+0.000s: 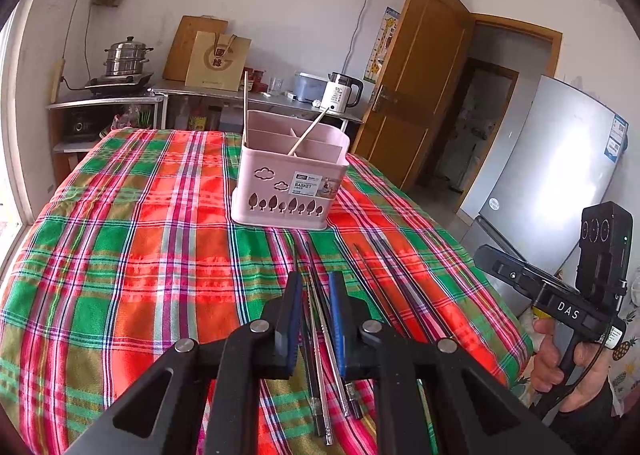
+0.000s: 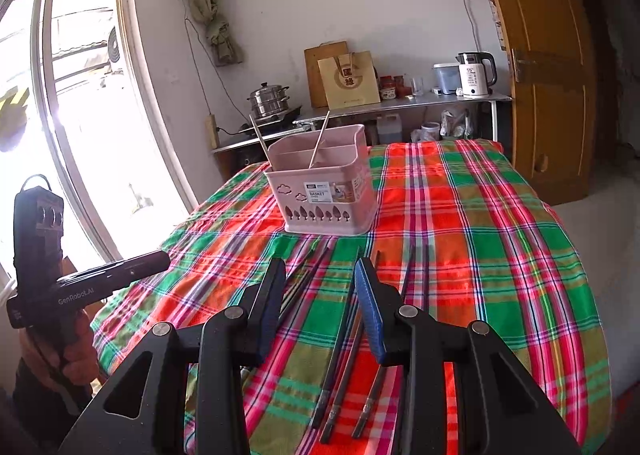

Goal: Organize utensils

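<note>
Your left gripper (image 1: 316,283) hangs low in front of the pink basket (image 1: 288,183), its jaws narrowly parted around dark chopsticks (image 1: 320,355) lying on the plaid cloth (image 1: 140,255). Your right gripper (image 2: 320,271), jaws wide and empty, hovers over more chopsticks (image 2: 340,355) before the basket, which holds two pale chopsticks (image 2: 318,143).

left gripper (image 1: 316,287) hovering low, jaws narrowly apart, pointing forward | right gripper (image 2: 320,275) hovering, jaws wide apart | right hand (image 1: 568,363) gripping handle | left hand (image 2: 68,351) gripping handle
</note>
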Action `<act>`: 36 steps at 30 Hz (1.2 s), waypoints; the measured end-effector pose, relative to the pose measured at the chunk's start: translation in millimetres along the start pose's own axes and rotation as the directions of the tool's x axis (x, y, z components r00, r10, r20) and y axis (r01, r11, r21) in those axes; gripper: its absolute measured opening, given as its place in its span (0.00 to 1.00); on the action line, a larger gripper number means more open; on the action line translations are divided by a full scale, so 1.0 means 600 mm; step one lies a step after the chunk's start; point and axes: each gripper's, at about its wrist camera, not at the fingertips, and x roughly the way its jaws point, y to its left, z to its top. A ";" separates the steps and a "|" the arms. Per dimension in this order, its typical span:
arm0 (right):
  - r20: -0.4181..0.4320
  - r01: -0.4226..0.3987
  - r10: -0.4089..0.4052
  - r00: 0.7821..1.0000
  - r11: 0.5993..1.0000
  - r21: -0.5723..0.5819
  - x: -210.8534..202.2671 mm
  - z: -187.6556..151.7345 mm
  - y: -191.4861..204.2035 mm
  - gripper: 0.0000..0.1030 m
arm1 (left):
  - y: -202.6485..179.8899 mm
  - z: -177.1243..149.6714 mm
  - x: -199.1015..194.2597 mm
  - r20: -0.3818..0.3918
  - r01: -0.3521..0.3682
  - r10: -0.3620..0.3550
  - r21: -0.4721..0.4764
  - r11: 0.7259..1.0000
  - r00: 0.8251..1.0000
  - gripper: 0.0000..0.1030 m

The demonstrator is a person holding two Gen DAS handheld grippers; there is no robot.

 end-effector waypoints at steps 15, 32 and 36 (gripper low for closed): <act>-0.079 0.039 -0.038 0.996 0.999 0.021 0.034 -0.028 -0.034 0.36 | 0.017 -0.025 0.088 -0.145 -0.014 0.010 -0.025 1.000 0.989 0.13; -0.184 0.095 -0.090 0.979 0.995 0.017 0.105 -0.015 -0.067 0.18 | 0.011 0.020 0.221 -0.294 -0.039 0.063 0.087 0.995 0.954 0.13; -0.222 0.091 -0.090 0.971 0.996 -0.003 0.143 -0.005 -0.066 0.18 | 0.017 0.030 0.261 -0.323 -0.049 0.076 0.092 0.995 0.943 0.13</act>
